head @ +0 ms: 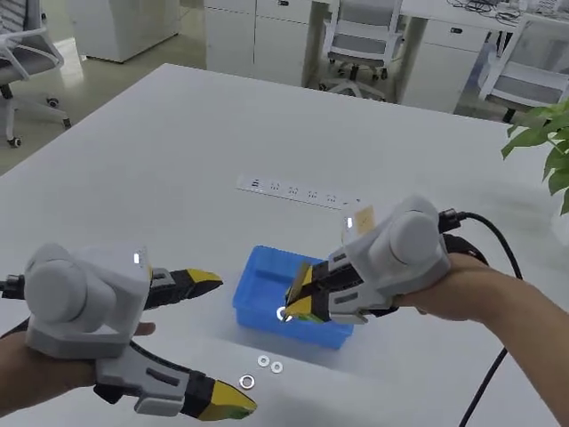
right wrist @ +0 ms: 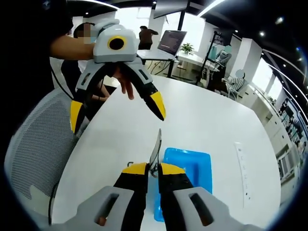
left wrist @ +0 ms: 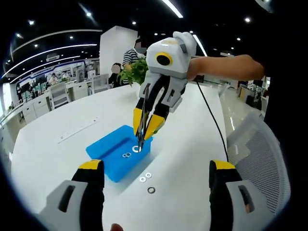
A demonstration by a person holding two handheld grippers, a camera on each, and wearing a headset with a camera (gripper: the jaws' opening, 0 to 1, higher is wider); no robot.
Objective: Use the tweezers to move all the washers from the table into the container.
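Over the container's (head: 260, 277) near edge, right gripper (head: 299, 301) pinches tweezers (right wrist: 156, 147).

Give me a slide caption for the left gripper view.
Right gripper holds tweezers over the blue container; three washers lie on the white table beside it.

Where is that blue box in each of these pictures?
Head view: blue container lower centre, beneath the right gripper.
Left gripper view: container left of centre, below the tweezers.
Right gripper view: container low, right of the jaws.
Shared landmark: white power strip.
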